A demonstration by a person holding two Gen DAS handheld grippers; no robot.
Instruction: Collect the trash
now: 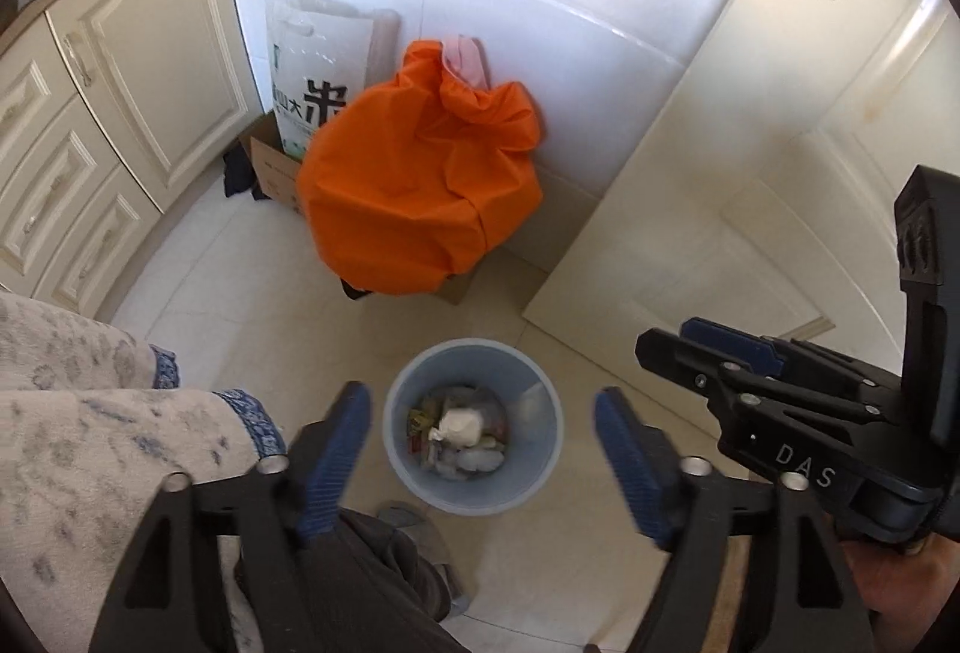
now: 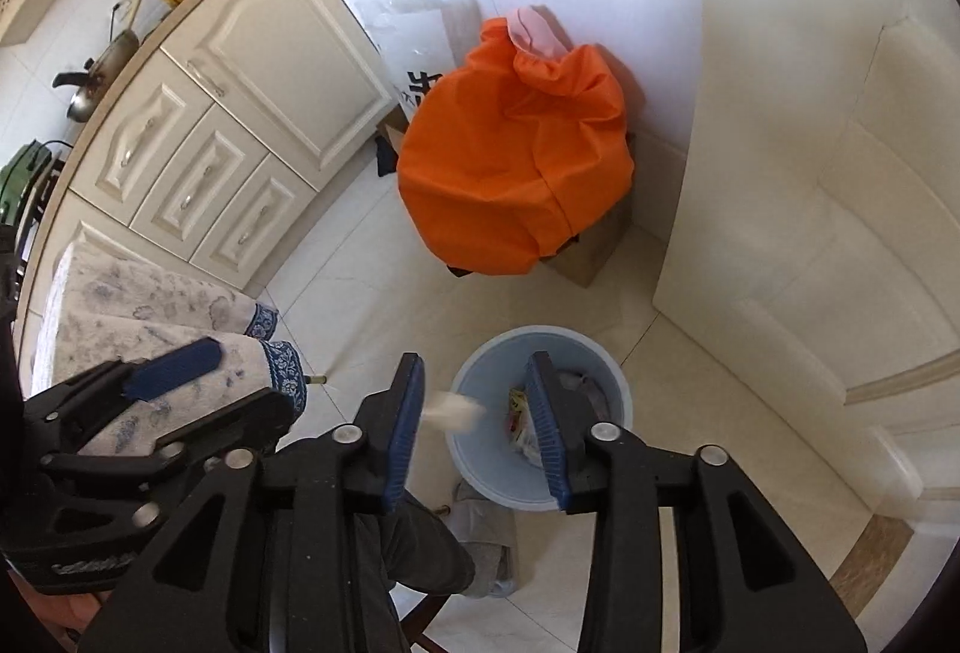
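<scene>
Left gripper [image 1: 480, 449] jaws wide apart, nothing btwn, over blue bin [image 1: 474, 428] on floor; wad of paper [image 1: 461, 428] lies in bin w/ wrappers. Right gripper [image 2: 480, 425] jaws part open, white wad [image 2: 455, 411] loose btwn pads, blurred, above bin rim. Orange bag [image 1: 420, 185] well behind, by wall

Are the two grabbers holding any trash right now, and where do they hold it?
Neither holds anything. The left gripper is open above the blue bin. The right gripper is open too; a white wad sits loose between its fingers, apparently dropping.
</scene>
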